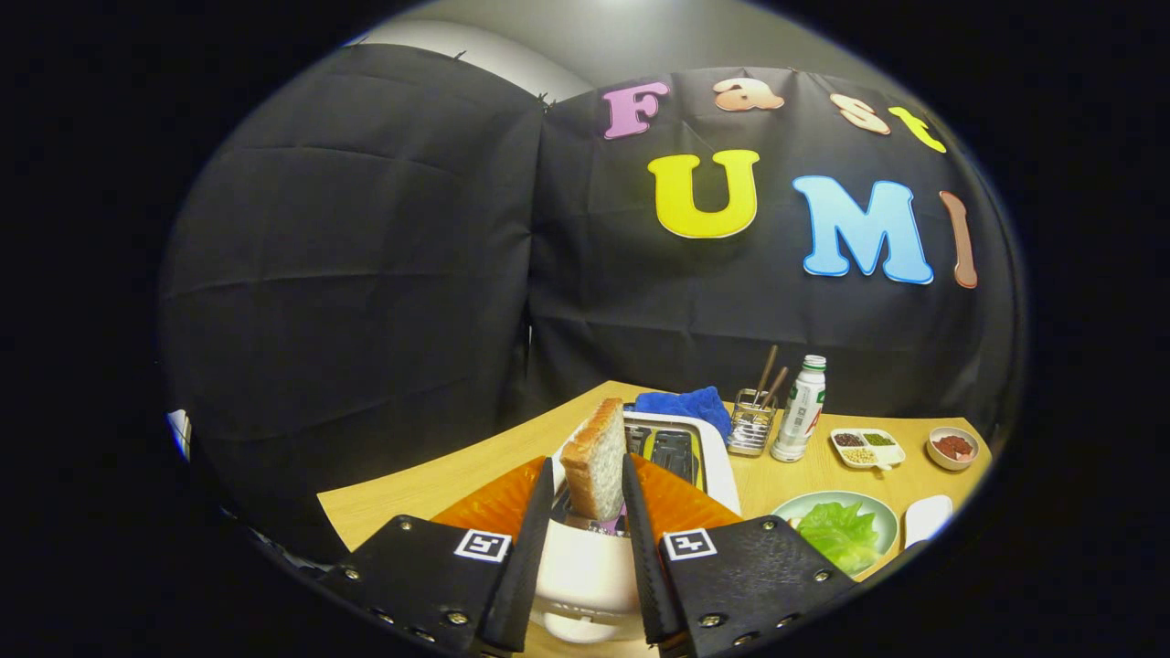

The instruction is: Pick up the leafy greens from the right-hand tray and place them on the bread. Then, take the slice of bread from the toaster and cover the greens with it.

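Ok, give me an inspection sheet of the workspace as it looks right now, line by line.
Surface: wooden table, bare at its near left.
Job's things: bread slice between the tool's fingers, above the white toaster; leafy greens on a green plate.
Clutter: blue cloth, wire holder with sticks, bottle, divided dish, small bowl.
Grippers: tool shut on bread slice.
Cables: nothing seen.
Surroundings: black cloth wall.
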Motion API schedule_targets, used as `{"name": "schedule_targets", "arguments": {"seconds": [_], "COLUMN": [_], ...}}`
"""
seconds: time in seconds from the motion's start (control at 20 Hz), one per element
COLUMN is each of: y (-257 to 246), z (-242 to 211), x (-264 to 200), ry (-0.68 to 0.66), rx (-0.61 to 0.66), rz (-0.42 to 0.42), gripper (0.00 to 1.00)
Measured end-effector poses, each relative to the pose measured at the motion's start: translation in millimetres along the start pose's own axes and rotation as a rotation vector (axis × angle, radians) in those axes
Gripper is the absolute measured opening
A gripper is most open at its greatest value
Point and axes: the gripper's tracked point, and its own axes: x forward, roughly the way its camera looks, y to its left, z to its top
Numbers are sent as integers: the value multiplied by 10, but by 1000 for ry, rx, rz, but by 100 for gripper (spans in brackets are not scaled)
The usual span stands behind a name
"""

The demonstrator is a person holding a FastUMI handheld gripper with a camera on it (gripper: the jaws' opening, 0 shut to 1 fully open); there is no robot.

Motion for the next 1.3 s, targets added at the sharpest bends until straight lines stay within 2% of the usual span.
{"name": "schedule_targets", "arguments": {"seconds": [0.05, 0.1, 0.15, 0.25, 0.4, 0.45, 0.65, 0.95, 1.3], "y": [-13, -95, -137, -69, -147, -151, -168, -189, -320], "z": [12, 15, 4, -80, -104, -19, -5, 245, 753], "x": [26, 66, 93, 179, 272, 165, 216, 100, -145], "ry": [0, 6, 6, 37, 54, 54, 59, 18, -67], "rx": [-17, -27, -26, 15, 15, 29, 48, 65, 75], "rz": [-16, -67, -91, -63, -75, -82, -39, -11, 1], "gripper": [46, 46, 34, 22, 22, 7, 7, 7, 7]}}
